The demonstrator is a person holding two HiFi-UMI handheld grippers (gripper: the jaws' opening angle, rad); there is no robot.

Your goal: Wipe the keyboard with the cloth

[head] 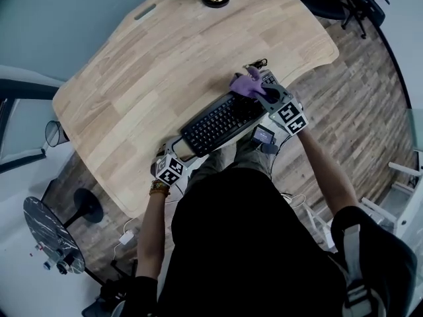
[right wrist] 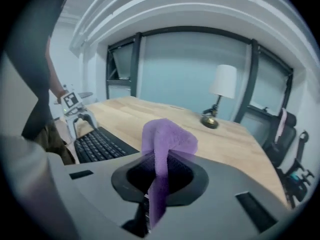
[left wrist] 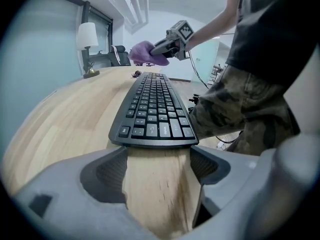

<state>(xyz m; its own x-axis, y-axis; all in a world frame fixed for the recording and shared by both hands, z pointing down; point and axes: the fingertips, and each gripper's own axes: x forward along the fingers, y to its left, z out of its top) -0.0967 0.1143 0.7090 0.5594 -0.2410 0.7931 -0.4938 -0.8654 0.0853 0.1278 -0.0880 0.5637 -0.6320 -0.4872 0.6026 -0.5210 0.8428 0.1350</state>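
- Left gripper (left wrist: 157, 171) sat with jaws spread, only bare bench (left wrist: 65, 119) between them, just beside the near end of the keyboard (left wrist: 157, 109).
- Right gripper (right wrist: 160, 184) pinched the purple cloth (right wrist: 167, 139), lifted above the keyboard's far end.
- Wiping seemed between strokes. The next move called for lowering the cloth onto the keys and dragging it along.
- No container showed.

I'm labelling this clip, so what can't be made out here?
Head view: the keyboard's right end is hidden by the cloth and right hand-held gripper.
Head view: small dark thing beyond cloth, too small to identify.
Left gripper view: whether left hand-held gripper touches keyboard.
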